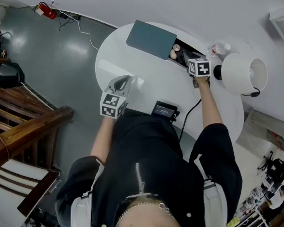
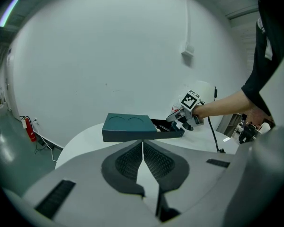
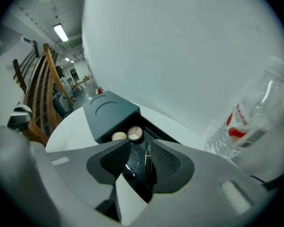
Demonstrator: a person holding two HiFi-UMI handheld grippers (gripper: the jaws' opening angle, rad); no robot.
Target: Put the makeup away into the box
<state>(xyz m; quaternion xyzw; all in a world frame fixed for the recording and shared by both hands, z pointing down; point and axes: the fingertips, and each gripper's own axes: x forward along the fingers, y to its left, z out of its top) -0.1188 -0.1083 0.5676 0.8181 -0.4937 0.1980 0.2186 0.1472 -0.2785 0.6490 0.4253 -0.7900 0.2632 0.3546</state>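
At the far side of a round white table [image 1: 146, 82], near its 12 o'clock edge in the head view, sits a dark teal box [image 1: 151, 39]. It is flat and rectangular, with two shallow round dents pressed into its lid. The lid is slid toward 10 o'clock, leaving the 4 o'clock end of the tray uncovered. In that open end lies the makeup: a round compact [image 3: 135, 134] with pale segments, a beige egg-shaped sponge [image 3: 119, 136] touching it at 9 o'clock, and a slim dark stick [image 3: 146, 157] just toward the camera from them on the black tray floor.

The right gripper [image 1: 189, 60] hangs over the open end of the tray, angled steeply down. Its jaws stand apart; the slim stick shows in the gap, with neither pad pressing on it.

The left gripper [image 1: 127, 81] hovers over the table's 8 o'clock edge, well apart from the box and pointing at it. Its jaws are closed together with nothing between them.

A clear water bottle [image 1: 218, 49] with a red label lies at 3 o'clock from the box, and a white lamp [image 1: 244, 72] stands just beyond it. A small black device [image 1: 164, 110] rests at the table's 6 o'clock edge.
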